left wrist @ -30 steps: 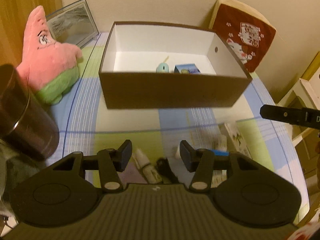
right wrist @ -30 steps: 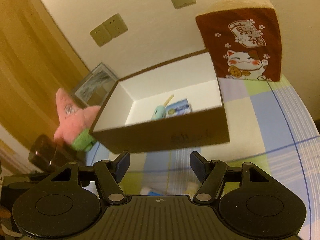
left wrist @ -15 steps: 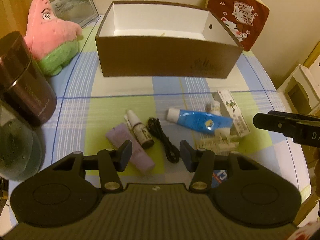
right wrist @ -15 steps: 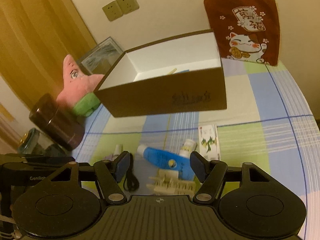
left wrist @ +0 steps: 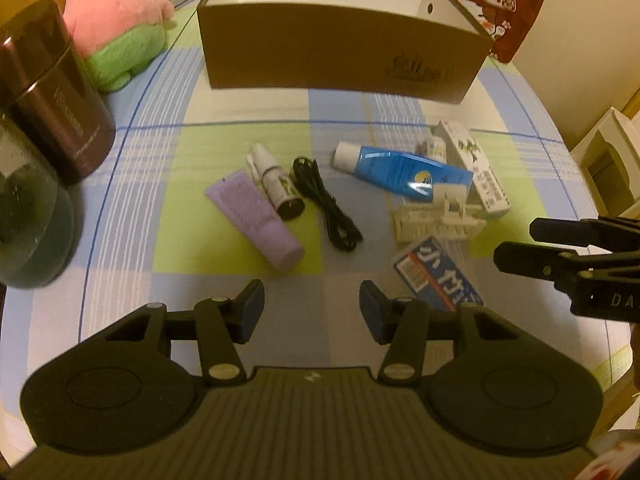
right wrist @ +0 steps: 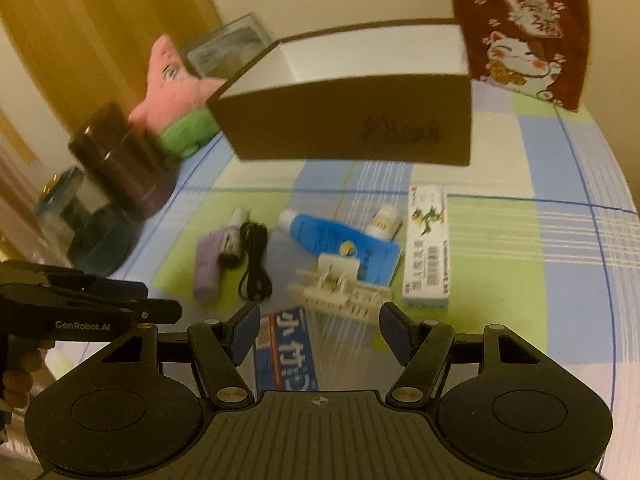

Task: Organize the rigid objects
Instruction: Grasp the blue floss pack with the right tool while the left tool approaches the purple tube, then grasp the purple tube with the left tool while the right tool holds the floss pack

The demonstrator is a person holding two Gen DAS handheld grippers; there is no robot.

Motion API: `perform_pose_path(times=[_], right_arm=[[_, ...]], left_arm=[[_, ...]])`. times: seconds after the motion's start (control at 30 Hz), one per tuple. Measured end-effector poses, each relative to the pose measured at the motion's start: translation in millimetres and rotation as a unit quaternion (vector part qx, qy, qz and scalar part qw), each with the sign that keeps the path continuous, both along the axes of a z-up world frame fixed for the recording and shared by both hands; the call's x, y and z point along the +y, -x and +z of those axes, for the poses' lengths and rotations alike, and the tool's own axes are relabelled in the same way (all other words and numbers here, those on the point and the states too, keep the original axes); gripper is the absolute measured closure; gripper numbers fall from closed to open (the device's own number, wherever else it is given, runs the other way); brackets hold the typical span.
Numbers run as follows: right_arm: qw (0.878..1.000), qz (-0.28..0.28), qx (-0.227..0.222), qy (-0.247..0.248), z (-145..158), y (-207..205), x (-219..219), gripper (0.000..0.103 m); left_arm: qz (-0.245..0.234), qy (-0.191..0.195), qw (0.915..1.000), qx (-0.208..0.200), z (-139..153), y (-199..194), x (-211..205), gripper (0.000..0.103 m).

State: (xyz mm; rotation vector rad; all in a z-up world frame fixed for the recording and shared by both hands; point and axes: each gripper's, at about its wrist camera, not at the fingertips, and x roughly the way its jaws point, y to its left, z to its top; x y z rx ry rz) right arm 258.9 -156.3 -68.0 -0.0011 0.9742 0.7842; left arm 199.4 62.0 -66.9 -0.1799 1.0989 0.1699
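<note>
A brown box [left wrist: 336,60] [right wrist: 352,120] with a white inside stands at the back of the checked tablecloth. In front of it lie a lilac tube [left wrist: 254,216] [right wrist: 207,266], a small dropper bottle [left wrist: 276,182], a coiled black cable [left wrist: 324,204] [right wrist: 254,264], a blue tube [left wrist: 400,170] [right wrist: 340,244], a long white carton [left wrist: 474,170] [right wrist: 428,248], a cream plastic clip piece [left wrist: 436,220] [right wrist: 340,288] and a blue packet [left wrist: 436,272] [right wrist: 286,352]. My left gripper [left wrist: 312,312] is open above bare cloth, near the lilac tube. My right gripper [right wrist: 320,332] is open, with the blue packet below its fingers.
A dark brown canister [left wrist: 52,92] [right wrist: 124,156] and a glass jar [left wrist: 28,216] stand at the left. A pink star plush [left wrist: 116,20] [right wrist: 176,96] sits behind them. A red cat cushion [right wrist: 524,28] leans on the wall at the back right. The table edge curves at the right.
Both grippers have drawn back from the box and tilted down, so the loose items on the cloth have come into view. Their openings look unchanged.
</note>
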Motion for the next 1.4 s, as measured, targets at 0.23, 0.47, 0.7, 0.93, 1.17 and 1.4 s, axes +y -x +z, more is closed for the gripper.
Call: perform_pose_path(times=[0.23,0.47,0.7,0.93,1.17,1.4], right_arm=[[0.999,0.039,0.014,0.020,-14.0,7.2,12.8,0.036],[0.996,0.071,0.021,0.049,-33.1,12.0,35.3,0.036],[0.994,0.079,0.020,0.077,-52.4,9.7,52.1,0.036],[0.992,0.090,0.003,0.093,-63.5,9.2,64.1,0.045],[0.995,0.083,-0.014,0.060,-46.0,8.9,59.1,0.046],[0.998,0.059,-0.025,0.015,-17.1,2.8,50.5,0.046]], left_arm=[[0.011,-0.001,0.9999,0.012,-11.0,8.8,-3.0,0.053],[0.023,-0.003,0.9996,0.016,-18.4,15.3,-0.1,0.053],[0.030,-0.003,0.9994,0.015,-23.3,16.3,7.6,0.053],[0.030,-0.002,0.9995,0.008,-25.7,12.0,13.2,0.053],[0.034,0.004,0.9994,-0.006,-23.3,2.5,21.5,0.049],[0.044,0.015,0.9988,-0.018,-24.5,-18.6,33.6,0.046]])
